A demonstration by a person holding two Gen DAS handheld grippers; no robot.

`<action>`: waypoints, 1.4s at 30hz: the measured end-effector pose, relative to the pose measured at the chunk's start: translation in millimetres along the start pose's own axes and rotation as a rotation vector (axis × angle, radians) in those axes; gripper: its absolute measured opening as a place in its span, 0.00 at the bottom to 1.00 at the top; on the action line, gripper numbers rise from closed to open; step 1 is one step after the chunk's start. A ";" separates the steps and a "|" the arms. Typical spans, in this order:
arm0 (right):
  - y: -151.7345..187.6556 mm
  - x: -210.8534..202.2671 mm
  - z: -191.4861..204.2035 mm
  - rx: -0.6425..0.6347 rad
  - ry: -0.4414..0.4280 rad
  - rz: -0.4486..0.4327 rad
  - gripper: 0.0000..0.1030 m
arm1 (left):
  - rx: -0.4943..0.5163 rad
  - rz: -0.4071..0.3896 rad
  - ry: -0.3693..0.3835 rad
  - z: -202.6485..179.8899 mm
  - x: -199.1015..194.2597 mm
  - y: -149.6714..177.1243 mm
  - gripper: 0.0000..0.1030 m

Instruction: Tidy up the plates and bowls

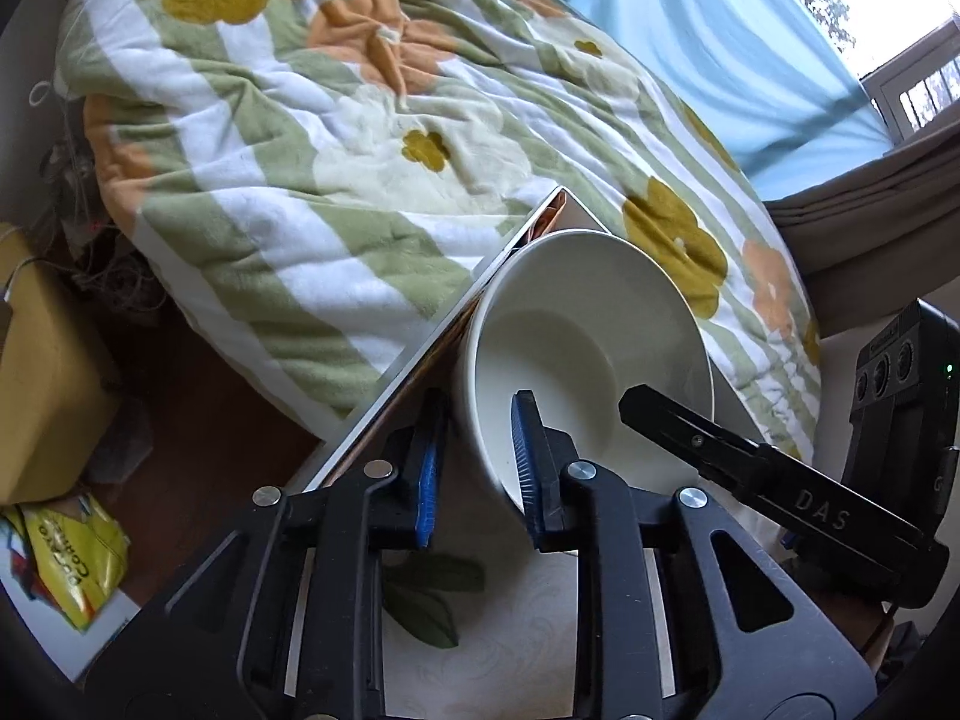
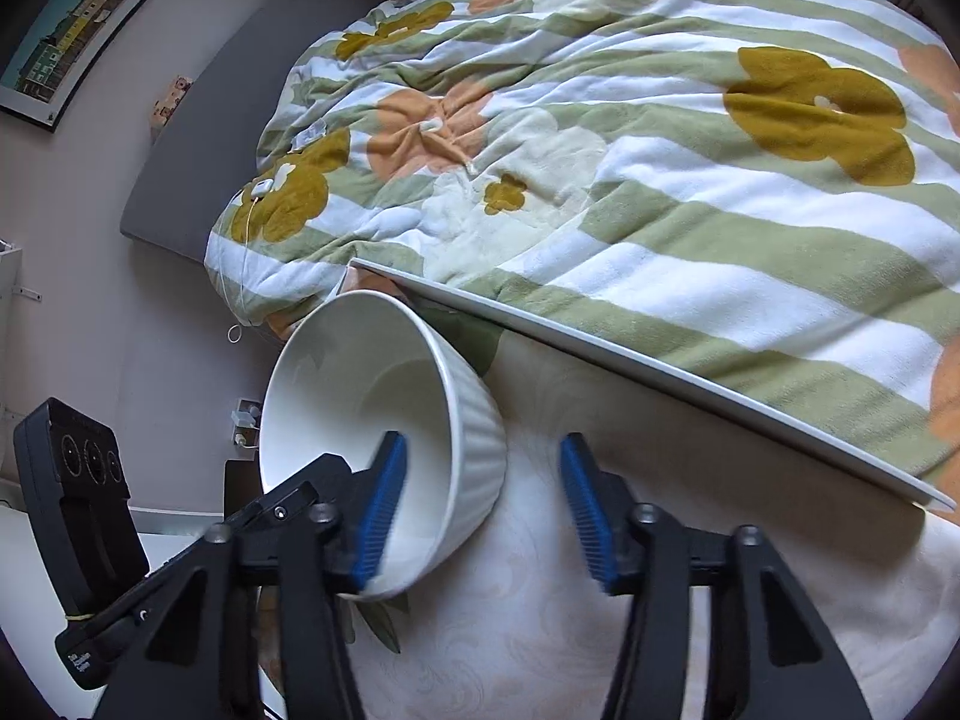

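Note:
A white ribbed bowl (image 1: 576, 324) stands on the cream patterned table (image 1: 516, 618) near its far corner. My left gripper (image 1: 480, 474) straddles the bowl's near-left wall, one blue pad outside and the other inside, and looks shut on that wall. In the right wrist view the same bowl (image 2: 360, 384) sits at lower left. My right gripper (image 2: 483, 510) straddles its right wall: the left pad is inside the bowl, while the right pad stands clear of the outer wall, so it is open. One of the right gripper's fingers (image 1: 666, 420) shows inside the bowl in the left wrist view.
A bed with a green, white and orange flowered blanket (image 1: 360, 150) lies just beyond the table's white edge (image 2: 660, 372). A cardboard box (image 1: 42, 372) and a yellow snack bag (image 1: 78, 558) lie on the floor at left. A blue curtain (image 1: 720, 60) hangs at the back.

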State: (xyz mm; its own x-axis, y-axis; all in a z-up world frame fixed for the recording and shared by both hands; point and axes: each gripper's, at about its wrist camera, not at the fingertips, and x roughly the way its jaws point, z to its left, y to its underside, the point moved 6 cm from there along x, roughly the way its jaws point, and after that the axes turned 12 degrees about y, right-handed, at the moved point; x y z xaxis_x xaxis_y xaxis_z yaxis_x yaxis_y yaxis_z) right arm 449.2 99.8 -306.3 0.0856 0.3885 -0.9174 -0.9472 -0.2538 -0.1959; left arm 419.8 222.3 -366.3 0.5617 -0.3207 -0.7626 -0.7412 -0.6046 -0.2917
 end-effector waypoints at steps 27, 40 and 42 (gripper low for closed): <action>76.6 -153.4 -18.0 0.006 -0.005 -0.235 0.19 | 0.250 -0.107 0.030 -133.6 -115.4 87.6 0.18; 225.2 -273.2 -122.2 0.117 0.081 -0.333 0.19 | 0.396 -0.053 0.125 -258.4 -137.9 267.0 0.18; 243.7 -285.0 -140.1 0.135 0.098 -0.340 0.19 | 0.406 -0.027 0.139 -271.7 -132.8 292.2 0.18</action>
State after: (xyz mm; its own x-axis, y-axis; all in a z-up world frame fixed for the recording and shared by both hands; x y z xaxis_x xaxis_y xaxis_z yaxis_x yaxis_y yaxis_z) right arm 237.3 -196.9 -141.1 0.4250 0.3419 -0.8381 -0.8913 -0.0034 -0.4533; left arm 228.5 -109.9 -193.4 0.6063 -0.4211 -0.6746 -0.7946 -0.2866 -0.5352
